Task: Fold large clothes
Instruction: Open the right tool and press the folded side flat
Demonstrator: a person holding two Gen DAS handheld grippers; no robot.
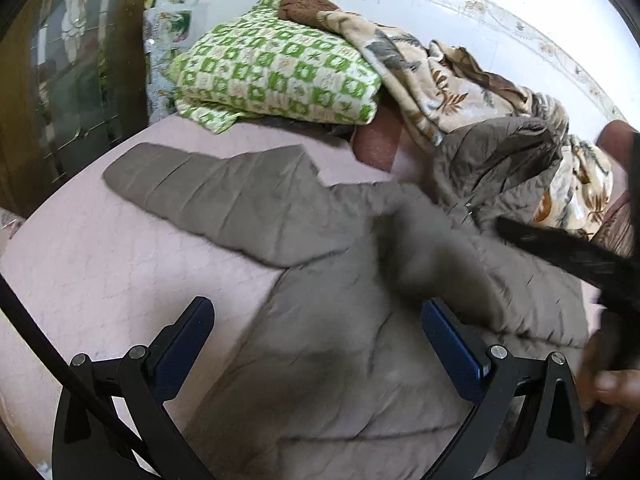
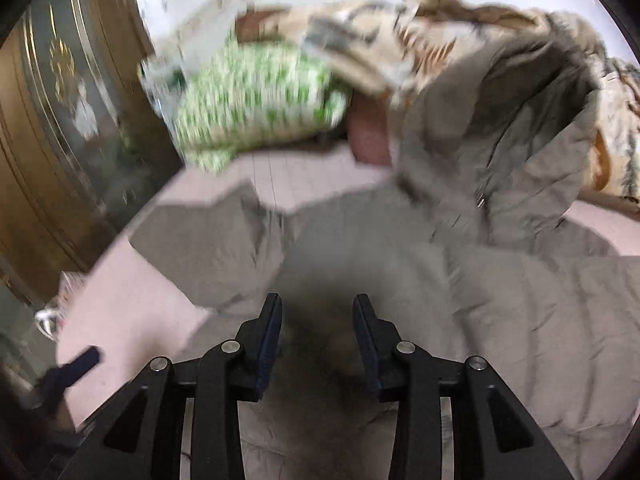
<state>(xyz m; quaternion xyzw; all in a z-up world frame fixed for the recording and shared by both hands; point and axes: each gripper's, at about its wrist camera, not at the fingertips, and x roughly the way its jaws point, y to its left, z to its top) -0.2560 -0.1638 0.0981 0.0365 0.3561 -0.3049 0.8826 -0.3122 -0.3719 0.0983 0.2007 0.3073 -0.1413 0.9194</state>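
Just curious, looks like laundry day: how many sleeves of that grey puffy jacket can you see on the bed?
1. One sleeve lies flat on the pink bedcover, stretched toward the wooden door. The other may be hidden under the jacket's bunched folds.

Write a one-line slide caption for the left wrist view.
Left tool open above a grey quilted jacket spread on a pink bed, its sleeve extended toward a folded green-checked quilt.

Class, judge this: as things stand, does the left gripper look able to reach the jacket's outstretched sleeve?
Probably yes. The left gripper is open above the jacket, and the sleeve lies flat on the bed ahead with nothing across it.
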